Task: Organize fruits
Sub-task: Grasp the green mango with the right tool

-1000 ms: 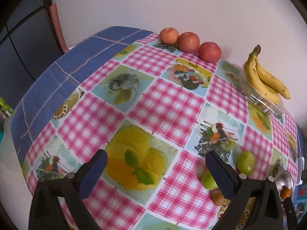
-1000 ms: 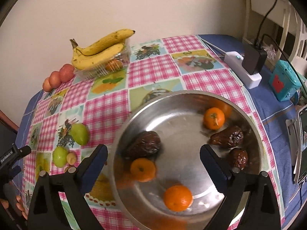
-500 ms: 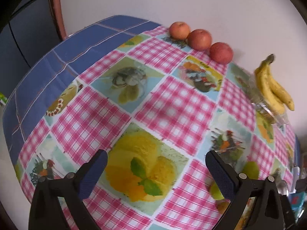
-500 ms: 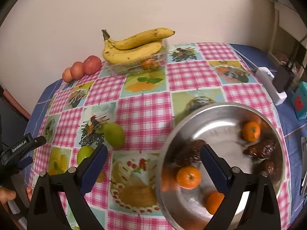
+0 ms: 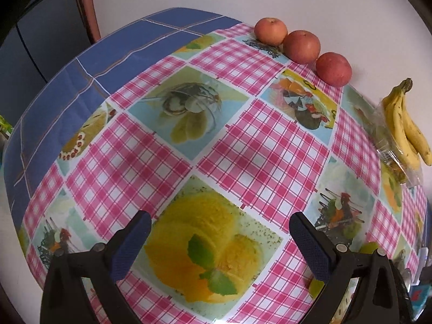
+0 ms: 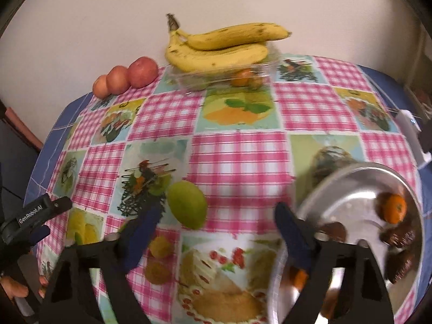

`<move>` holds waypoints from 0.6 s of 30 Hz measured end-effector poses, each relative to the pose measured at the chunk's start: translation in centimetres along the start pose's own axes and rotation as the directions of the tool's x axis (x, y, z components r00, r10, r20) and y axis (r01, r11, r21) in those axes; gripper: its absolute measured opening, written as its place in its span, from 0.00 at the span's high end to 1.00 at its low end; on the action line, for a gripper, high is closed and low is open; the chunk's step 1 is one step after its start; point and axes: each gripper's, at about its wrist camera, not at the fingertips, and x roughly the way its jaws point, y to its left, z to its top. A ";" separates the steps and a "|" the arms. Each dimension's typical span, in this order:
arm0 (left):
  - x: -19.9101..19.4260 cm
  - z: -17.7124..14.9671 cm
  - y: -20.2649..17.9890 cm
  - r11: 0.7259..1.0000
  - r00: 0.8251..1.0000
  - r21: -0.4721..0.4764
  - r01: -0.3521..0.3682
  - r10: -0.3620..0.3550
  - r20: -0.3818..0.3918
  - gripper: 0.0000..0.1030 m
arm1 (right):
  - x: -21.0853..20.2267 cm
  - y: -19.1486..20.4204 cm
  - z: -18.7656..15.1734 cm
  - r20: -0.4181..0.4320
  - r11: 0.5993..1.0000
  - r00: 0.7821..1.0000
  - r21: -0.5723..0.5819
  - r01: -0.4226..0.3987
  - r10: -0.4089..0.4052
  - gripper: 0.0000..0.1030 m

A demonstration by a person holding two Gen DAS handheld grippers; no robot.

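In the right wrist view a green fruit (image 6: 186, 205) lies on the checked tablecloth just ahead of my right gripper (image 6: 216, 216). Its jaws are closing around the fruit, but the pads are not pressing on it. A small tan fruit (image 6: 160, 245) lies below it, by the left finger. A steel bowl (image 6: 351, 172) at the right holds oranges (image 6: 395, 208) and dark brown fruits (image 6: 399, 236). My left gripper (image 5: 218, 229) stands open over a yellow fruit print, with nothing in it. Green fruits (image 5: 370, 247) peek from behind its right finger.
Three red apples (image 6: 127, 77) line the wall at the back left. Bananas (image 6: 221, 46) rest on a clear plastic tray (image 6: 224, 77) holding small fruit. A white charger (image 6: 410, 132) sits at the right edge. A hand (image 6: 16, 289) holds the other gripper at the lower left.
My right gripper has swung left from above the bowl to the green fruit, and its jaws have narrowed. My left gripper has sunk closer to the table, still open.
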 end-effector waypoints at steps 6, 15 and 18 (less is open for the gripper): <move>0.2 0.0 -0.6 1.000 1.000 0.011 0.011 -0.011 -0.002 0.00 | 2.8 1.5 0.2 -0.047 0.999 0.999 -0.038 -0.014 0.013 0.39; 0.6 -0.1 -1.1 0.999 0.999 0.026 0.038 -0.037 -0.022 0.00 | 3.5 1.7 0.1 -0.059 0.998 0.997 -0.036 -0.051 0.049 0.60; 0.5 -0.1 -1.2 0.996 0.996 0.021 0.087 -0.087 -0.033 0.00 | 3.5 1.5 0.1 -0.060 0.998 0.996 -0.025 -0.064 0.062 0.60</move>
